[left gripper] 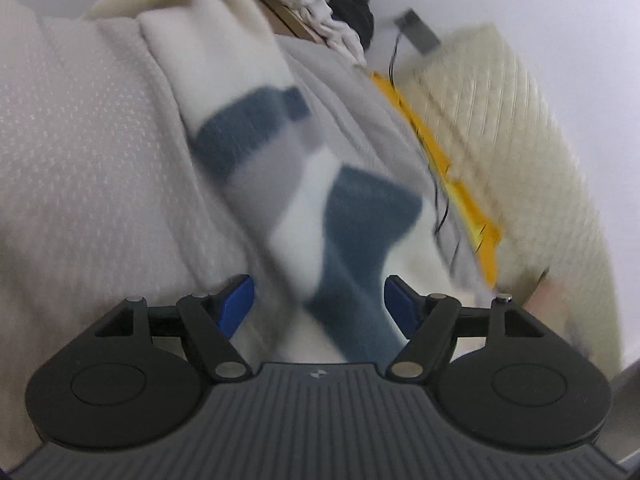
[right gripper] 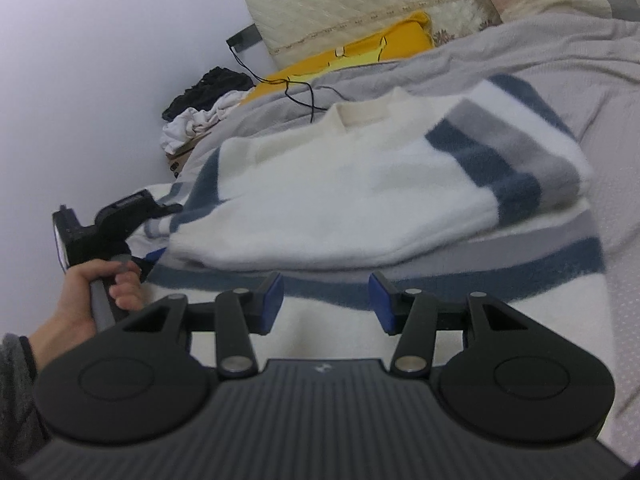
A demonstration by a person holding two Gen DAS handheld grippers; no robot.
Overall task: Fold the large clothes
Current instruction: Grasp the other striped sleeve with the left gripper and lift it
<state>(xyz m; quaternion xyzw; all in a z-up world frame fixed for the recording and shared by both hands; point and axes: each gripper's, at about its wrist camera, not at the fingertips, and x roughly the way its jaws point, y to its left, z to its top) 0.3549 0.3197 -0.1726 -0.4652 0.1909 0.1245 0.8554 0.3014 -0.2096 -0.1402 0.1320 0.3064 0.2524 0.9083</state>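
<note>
One cardboard box point(right gripper: 180, 152) of clothes point(right gripper: 188, 124)

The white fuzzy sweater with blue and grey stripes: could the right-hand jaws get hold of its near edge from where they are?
Probably yes. The right gripper stands open and empty just short of the white fuzzy sweater with blue and grey stripes, whose striped hem lies flat on the bed with nothing between them.

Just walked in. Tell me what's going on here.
A person holding a gripper in each hand is folding a white sweater with blue and grey stripes on a bed. Both sleeves already lie folded across the body. The left gripper has open jaws, with a striped part of the sweater between them but not pinched. The right gripper hovers open at the sweater's near edge, holding nothing.
</note>
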